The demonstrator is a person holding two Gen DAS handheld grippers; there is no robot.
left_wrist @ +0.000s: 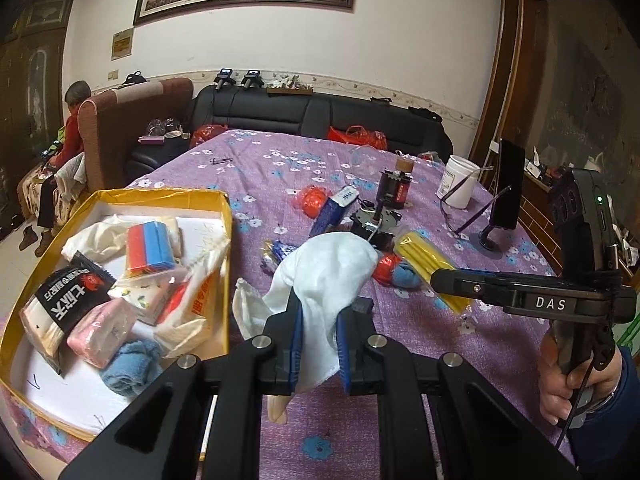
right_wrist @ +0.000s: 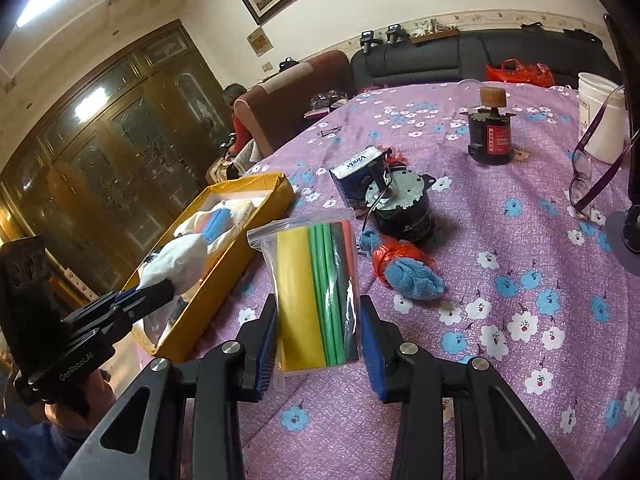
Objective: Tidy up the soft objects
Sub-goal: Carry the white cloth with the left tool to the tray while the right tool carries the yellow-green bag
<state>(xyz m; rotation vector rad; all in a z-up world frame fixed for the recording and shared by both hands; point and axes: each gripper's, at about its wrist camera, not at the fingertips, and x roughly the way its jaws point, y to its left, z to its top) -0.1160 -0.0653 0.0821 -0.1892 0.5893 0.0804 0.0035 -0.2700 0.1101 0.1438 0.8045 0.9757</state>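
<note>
Bagged colored sheets [right_wrist: 318, 292] between right gripper [right_wrist: 320, 344] fingers [right_wrist: 267, 344]

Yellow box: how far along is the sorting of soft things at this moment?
Done: the yellow box already holds several soft packs and a blue towel. In hand: the left gripper is shut on a white cloth; the right gripper grips a bag of coloured strips. Left: a blue cloth with red wrap and a tissue pack lie on the table.
</note>
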